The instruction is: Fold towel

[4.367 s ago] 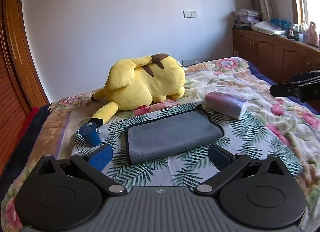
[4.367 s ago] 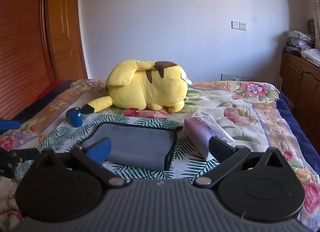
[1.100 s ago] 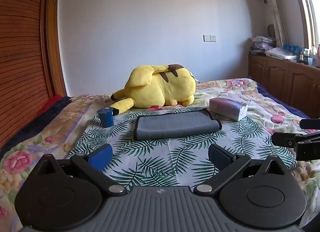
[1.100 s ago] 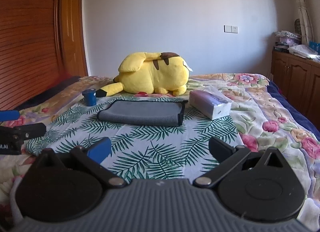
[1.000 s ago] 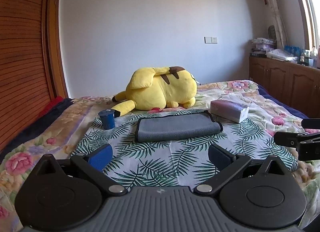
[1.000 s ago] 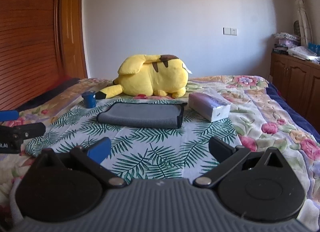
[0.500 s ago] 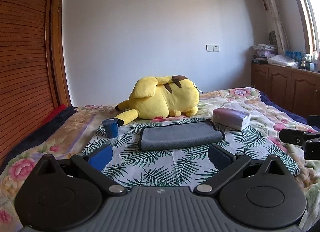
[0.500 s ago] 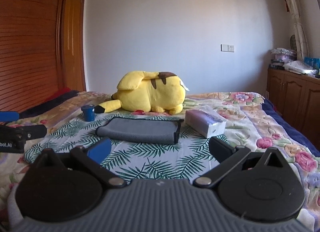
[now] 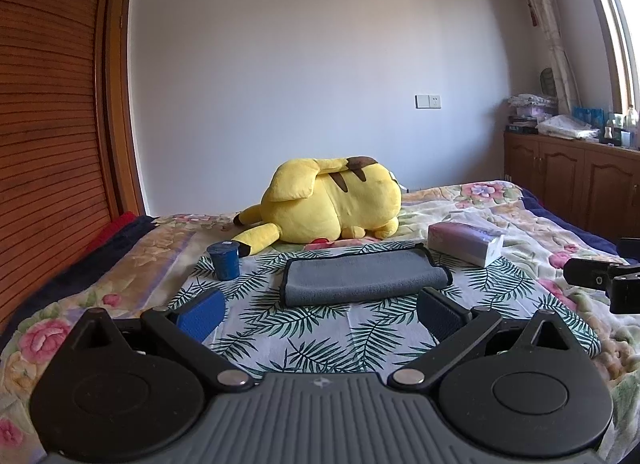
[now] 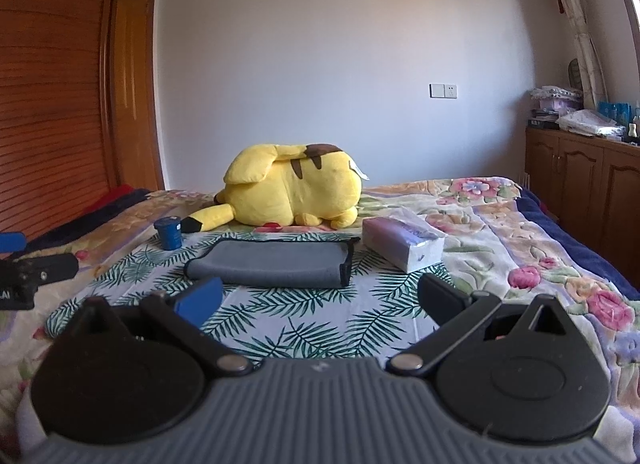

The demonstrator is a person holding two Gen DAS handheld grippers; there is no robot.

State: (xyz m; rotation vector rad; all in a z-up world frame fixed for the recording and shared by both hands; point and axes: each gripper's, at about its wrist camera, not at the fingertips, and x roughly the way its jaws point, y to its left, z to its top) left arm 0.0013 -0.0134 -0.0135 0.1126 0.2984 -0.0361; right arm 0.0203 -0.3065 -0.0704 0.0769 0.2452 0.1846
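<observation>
A grey towel (image 9: pixel 360 276) with black trim lies folded on the palm-leaf cloth (image 9: pixel 320 336) in the middle of the bed; it also shows in the right wrist view (image 10: pixel 276 264). My left gripper (image 9: pixel 320 314) is open and empty, well short of the towel's near edge. My right gripper (image 10: pixel 318 298) is open and empty, also short of the towel. Each gripper shows at the edge of the other's view: the right one (image 9: pixel 600 276) at the right, the left one (image 10: pixel 28 268) at the left.
A yellow plush toy (image 9: pixel 332 204) lies behind the towel. A blue cup (image 9: pixel 224 260) stands to its left. A tissue pack (image 9: pixel 464 242) lies to its right. A wooden wardrobe (image 9: pixel 52 144) lines the left, wooden cabinets (image 9: pixel 580 184) the right.
Both grippers have pulled back from the towel and tilted up, so the towel looks smaller and farther. The towel, folded throughout, has not moved. Both stay open.
</observation>
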